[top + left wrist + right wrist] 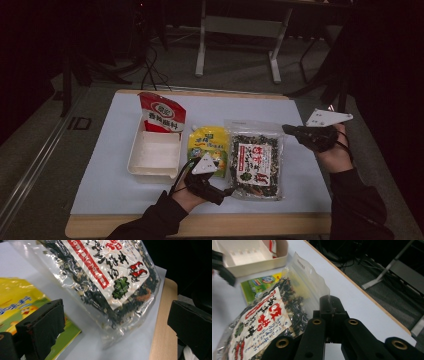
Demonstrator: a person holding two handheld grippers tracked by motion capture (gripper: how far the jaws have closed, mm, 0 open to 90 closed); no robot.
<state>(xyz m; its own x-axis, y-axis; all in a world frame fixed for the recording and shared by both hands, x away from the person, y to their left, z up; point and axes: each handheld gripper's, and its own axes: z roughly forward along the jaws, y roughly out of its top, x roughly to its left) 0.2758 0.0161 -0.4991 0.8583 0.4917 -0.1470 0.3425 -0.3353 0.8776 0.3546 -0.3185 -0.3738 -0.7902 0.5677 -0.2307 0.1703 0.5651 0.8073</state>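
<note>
A clear bag of dark dried seaweed mix (255, 160) with a red and white label lies on the white mat. My right gripper (289, 131) is shut on the bag's clear far right corner (322, 290), which stands lifted off the mat. My left gripper (227, 192) points at the bag's near left corner. Its jaws stand wide open, and the bag's near end (117, 322) lies between them, untouched by either pad.
A yellow-green pouch (207, 145) lies just left of the bag. Farther left stands a white tray (135, 155) with a red packet (161, 115) leaning in its far end. The mat (110, 175) covers a wooden table (200, 225); dark floor and table legs lie beyond.
</note>
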